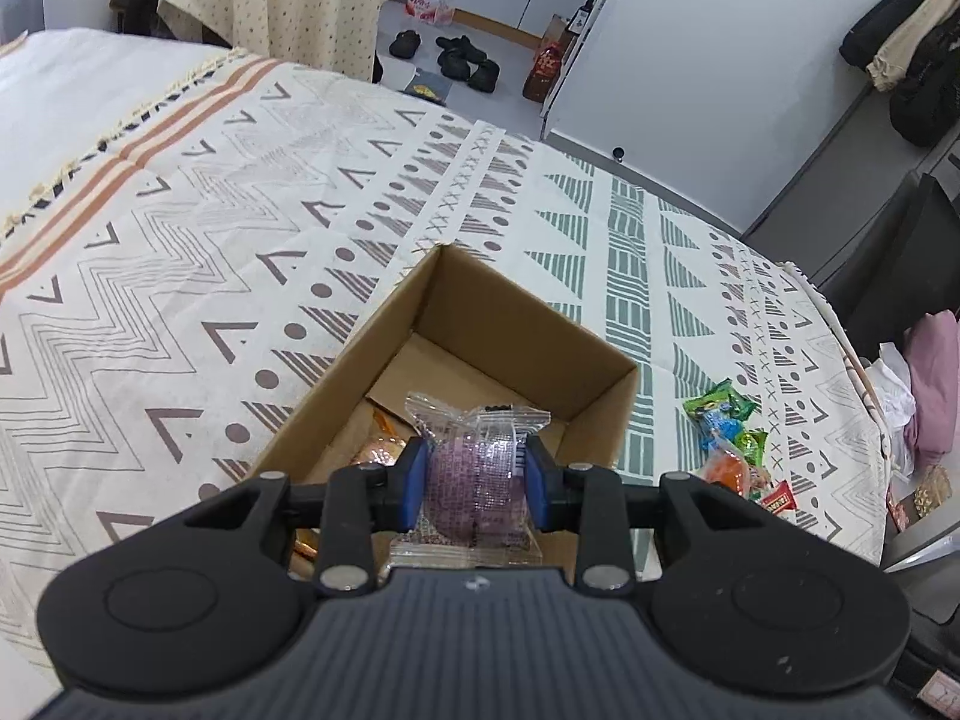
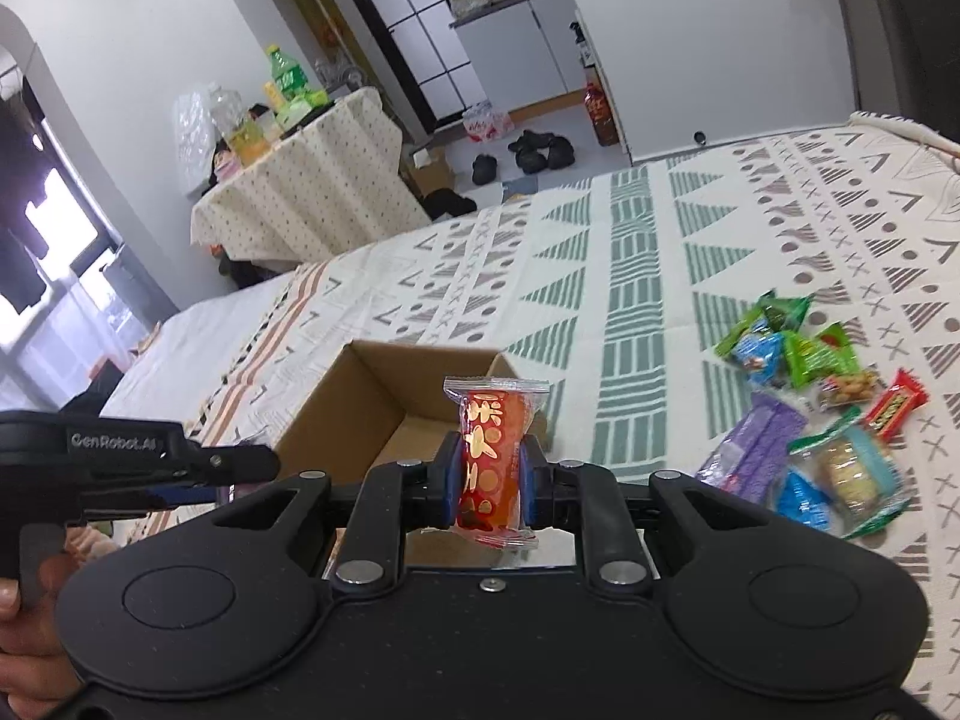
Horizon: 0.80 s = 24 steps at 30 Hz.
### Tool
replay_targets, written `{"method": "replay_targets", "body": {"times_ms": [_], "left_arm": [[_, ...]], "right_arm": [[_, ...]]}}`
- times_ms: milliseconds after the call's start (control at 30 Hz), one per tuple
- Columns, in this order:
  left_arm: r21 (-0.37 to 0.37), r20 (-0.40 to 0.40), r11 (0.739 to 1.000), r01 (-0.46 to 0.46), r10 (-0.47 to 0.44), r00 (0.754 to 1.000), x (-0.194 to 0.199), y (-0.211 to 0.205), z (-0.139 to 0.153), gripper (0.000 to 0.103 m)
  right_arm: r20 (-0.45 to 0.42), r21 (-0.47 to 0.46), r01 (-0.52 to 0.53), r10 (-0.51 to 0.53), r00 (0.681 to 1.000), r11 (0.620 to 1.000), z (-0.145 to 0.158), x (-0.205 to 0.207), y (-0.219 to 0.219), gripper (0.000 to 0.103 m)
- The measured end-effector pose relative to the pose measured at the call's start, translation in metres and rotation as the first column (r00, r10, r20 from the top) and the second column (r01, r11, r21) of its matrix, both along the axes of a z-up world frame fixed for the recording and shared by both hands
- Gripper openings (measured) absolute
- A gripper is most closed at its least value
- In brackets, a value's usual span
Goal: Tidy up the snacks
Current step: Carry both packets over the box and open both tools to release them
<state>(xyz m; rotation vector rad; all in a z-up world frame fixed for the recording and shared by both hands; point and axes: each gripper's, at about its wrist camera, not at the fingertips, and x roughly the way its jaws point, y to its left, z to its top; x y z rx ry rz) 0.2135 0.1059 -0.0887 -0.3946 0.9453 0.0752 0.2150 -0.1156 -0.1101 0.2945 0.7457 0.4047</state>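
My left gripper is shut on a purple snack in a clear wrapper, held over the near part of an open cardboard box. An orange-brown snack lies on the box floor. My right gripper is shut on a red snack packet with gold print, upright between the blue pads, just short of the same box. In the right wrist view the left gripper's body and the hand holding it show at the left edge.
A pile of loose snacks in green, blue, purple and red wrappers lies on the patterned bedspread right of the box; several show in the left wrist view too. Beyond the bed stand a draped table, shoes and bottles on the floor.
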Motion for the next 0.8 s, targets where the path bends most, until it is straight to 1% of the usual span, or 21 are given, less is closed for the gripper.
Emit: {"method": "replay_targets", "body": {"times_ms": [100,200,233,300,367,433,500,533,567,600,633,667,733,800], "left_arm": [[-0.023,-0.01,1.0,-0.002,0.002,1.0,0.007,0.008,-0.008,0.033],[-0.051,-0.008,0.999,-0.008,0.007,1.0,0.013,0.015,-0.013,0.033],[-0.049,-0.011,0.999,-0.016,0.016,1.0,0.015,0.018,-0.013,0.037],[-0.05,-0.022,0.999,-0.017,0.016,1.0,0.018,0.021,-0.014,0.039],[-0.063,-0.028,0.998,-0.017,0.015,1.0,0.02,0.024,-0.013,0.045],[-0.057,-0.026,0.998,-0.017,0.016,1.0,0.021,0.026,-0.011,0.054],[-0.047,-0.022,0.999,-0.025,0.024,0.999,0.019,0.027,-0.009,0.058],[-0.046,-0.019,0.999,-0.026,0.025,1.0,0.018,0.027,-0.009,0.059],[-0.046,-0.018,0.999,-0.028,0.027,0.999,0.017,0.028,-0.008,0.061],[-0.044,-0.02,0.999,-0.032,0.031,0.999,0.015,0.028,-0.008,0.065],[-0.039,-0.022,0.999,-0.034,0.033,0.999,0.013,0.027,-0.007,0.071],[-0.032,-0.023,0.999,-0.035,0.035,0.999,0.011,0.027,-0.006,0.073],[-0.016,-0.021,0.999,-0.04,0.04,0.999,0.006,0.024,-0.005,0.077],[0.003,-0.022,0.999,-0.048,0.048,0.999,0.001,0.021,-0.004,0.078]], "right_arm": [[-0.014,0.008,-0.018,0.019,1.0,1.0,-0.003,0.005,0.012,0.019],[-0.009,-0.003,-0.03,0.03,0.999,1.0,-0.005,0.008,0.024,0.019],[-0.012,-0.001,-0.033,0.033,0.999,0.999,-0.006,0.01,0.027,0.019],[-0.02,0.001,-0.033,0.033,0.999,0.999,-0.007,0.014,0.033,0.019],[-0.026,0.007,-0.035,0.036,0.999,0.999,-0.007,0.017,0.037,0.019],[-0.027,0.016,-0.042,0.043,0.999,0.999,-0.006,0.019,0.042,0.019],[-0.022,0.026,-0.051,0.052,0.998,0.998,-0.004,0.021,0.046,0.019],[-0.021,0.038,-0.061,0.062,0.998,0.997,-0.004,0.022,0.047,0.021],[-0.026,0.048,-0.07,0.071,0.997,0.996,-0.004,0.022,0.05,0.025],[-0.027,0.049,-0.071,0.073,0.997,0.996,-0.004,0.022,0.052,0.03],[-0.023,0.045,-0.068,0.069,0.997,0.997,-0.004,0.021,0.052,0.043],[-0.013,0.042,-0.061,0.062,0.998,0.997,-0.004,0.018,0.052,0.048],[-0.015,0.04,-0.054,0.054,0.998,0.998,-0.002,0.014,0.047,0.048],[-0.025,0.046,-0.039,0.04,0.999,0.998,-0.001,0.012,0.041,0.048]]}}
